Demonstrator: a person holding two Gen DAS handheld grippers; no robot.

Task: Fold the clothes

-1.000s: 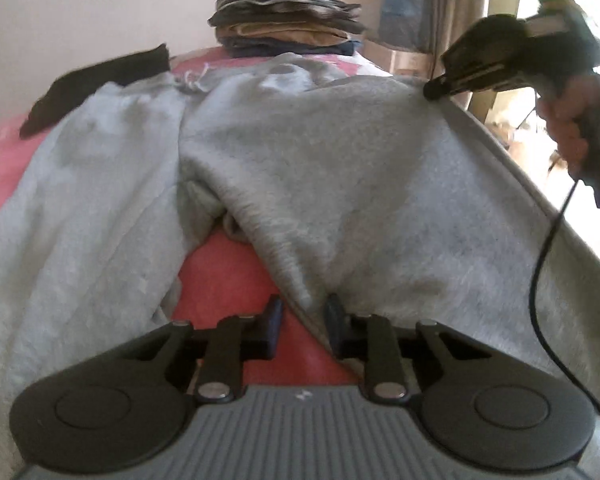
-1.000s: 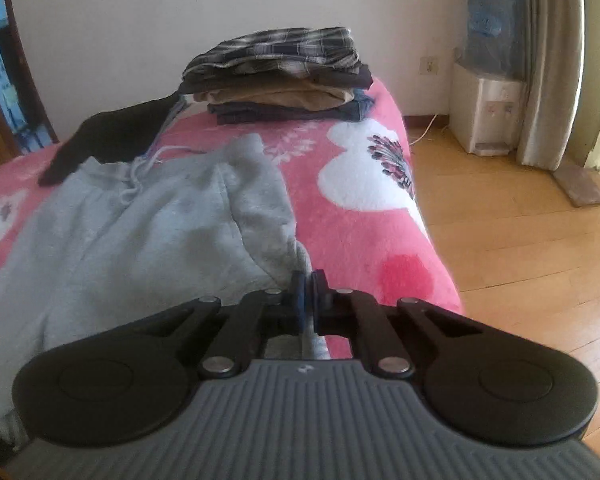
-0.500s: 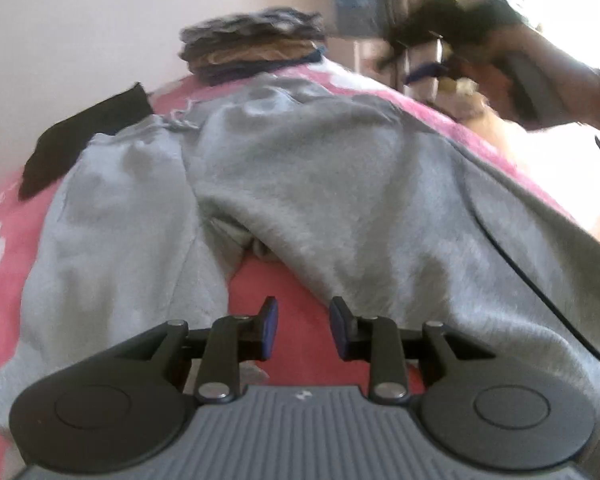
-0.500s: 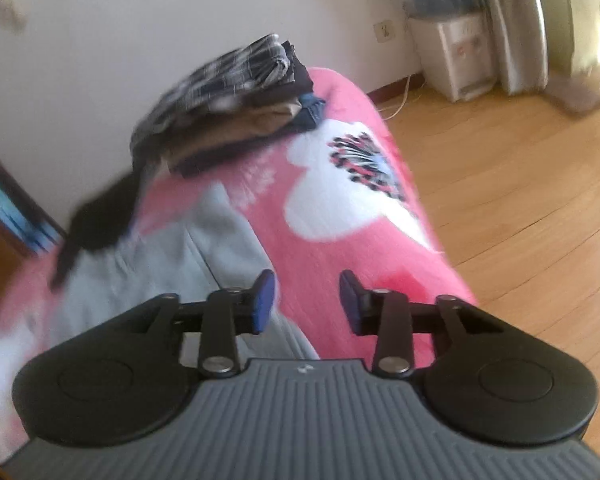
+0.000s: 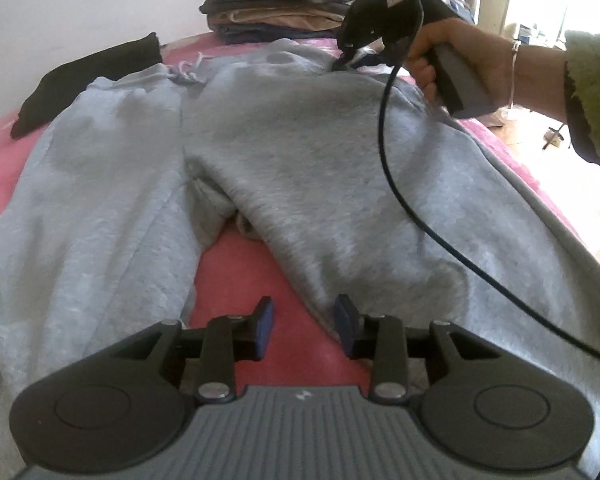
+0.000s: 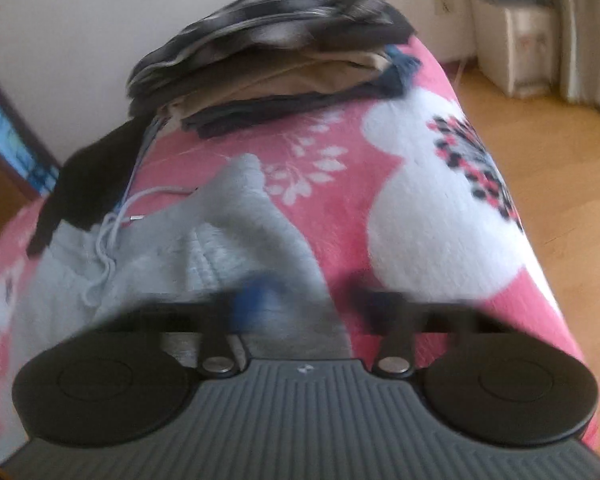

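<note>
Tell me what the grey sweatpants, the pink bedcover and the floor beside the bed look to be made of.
Grey sweatpants: a thick, matte knit, probably cotton fleece; the surface is heathered and slightly fuzzy, with soft rounded folds.
Pink bedcover: a plush, fleecy blanket, likely synthetic; its nap looks velvety and the white flower print has blurred edges.
Floor: wood or wood-look laminate; warm amber planks with seams and a mild sheen.

I find the grey sweatpants (image 5: pixel 300 152) lying flat and front-up on my pink blanket, legs spread towards me, drawstring waistband at the far end near the folded stack (image 5: pixel 276 8).
</note>
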